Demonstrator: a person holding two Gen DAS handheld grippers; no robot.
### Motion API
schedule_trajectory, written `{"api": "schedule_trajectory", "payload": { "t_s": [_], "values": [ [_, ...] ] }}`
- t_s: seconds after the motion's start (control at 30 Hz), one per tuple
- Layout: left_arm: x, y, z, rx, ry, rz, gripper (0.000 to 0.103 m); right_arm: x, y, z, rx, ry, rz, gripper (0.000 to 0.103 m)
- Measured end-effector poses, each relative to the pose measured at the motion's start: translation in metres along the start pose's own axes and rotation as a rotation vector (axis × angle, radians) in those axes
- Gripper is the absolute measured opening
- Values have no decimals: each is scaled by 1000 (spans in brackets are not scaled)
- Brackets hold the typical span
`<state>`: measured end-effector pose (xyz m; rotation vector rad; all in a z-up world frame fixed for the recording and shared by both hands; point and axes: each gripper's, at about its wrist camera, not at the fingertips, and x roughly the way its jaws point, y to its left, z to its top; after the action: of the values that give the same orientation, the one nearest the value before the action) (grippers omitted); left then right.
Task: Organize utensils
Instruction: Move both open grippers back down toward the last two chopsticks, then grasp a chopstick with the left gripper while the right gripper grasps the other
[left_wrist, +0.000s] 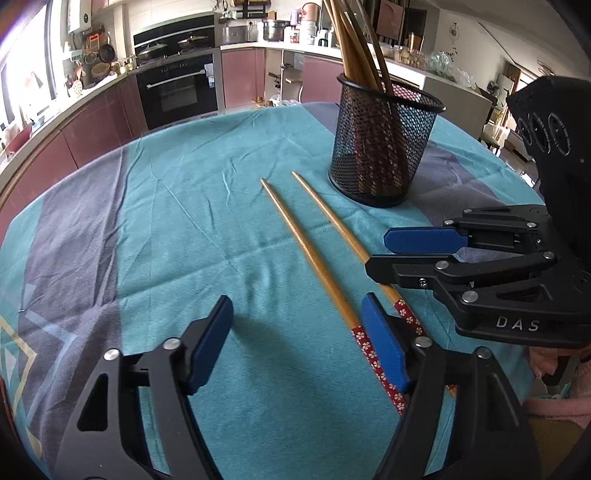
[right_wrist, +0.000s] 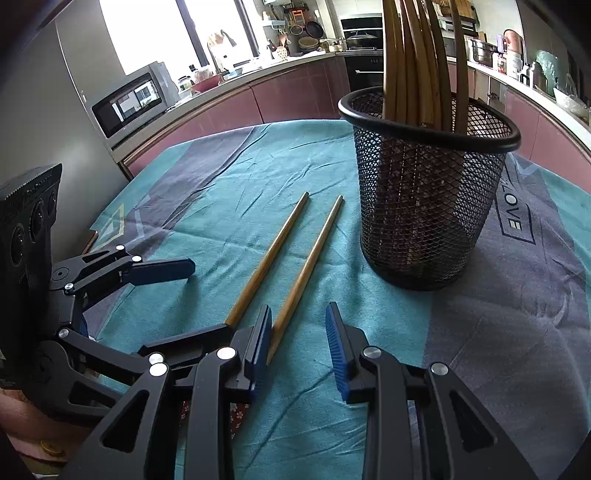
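Two chopsticks lie side by side on the teal tablecloth, narrow tips pointing toward the mesh cup, patterned red ends toward the grippers. The left chopstick and right chopstick run nearly parallel, a little apart, tips near the cup's base but not touching it. The cup stands upright and already holds a bundle of chopsticks leaning against its rim — evidently the collection point.

The left gripper sits low over the cloth with jaws spread wide and nothing between them; its right-hand pad is beside the left chopstick's red end, though contact cannot be confirmed. The right gripper is also open, more narrowly, and empty; the right chopstick's shaft runs in just beside its left pad. Its lower jaw crosses over that chopstick in the left wrist view.

Judgement: both loose chopsticks remain to be gathered — the right gripper appears lined up to take one near its thicker end.
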<state>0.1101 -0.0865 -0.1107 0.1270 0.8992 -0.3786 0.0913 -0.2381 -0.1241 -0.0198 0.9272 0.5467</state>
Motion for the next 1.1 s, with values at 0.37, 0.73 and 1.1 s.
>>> {"api": "schedule_trajectory", "payload": {
  "t_s": [0.37,0.73,1.1],
  "values": [
    [5,-3,1,-2,13,21,61,2,0,3,-2,-1,-7,29],
    [8,1,7,-30,22,24,45,9,-1,8,-8,-8,-23,28],
    [21,12,26,-65,42,2,31,15,-3,15,-1,-14,-30,24]
  ]
}}
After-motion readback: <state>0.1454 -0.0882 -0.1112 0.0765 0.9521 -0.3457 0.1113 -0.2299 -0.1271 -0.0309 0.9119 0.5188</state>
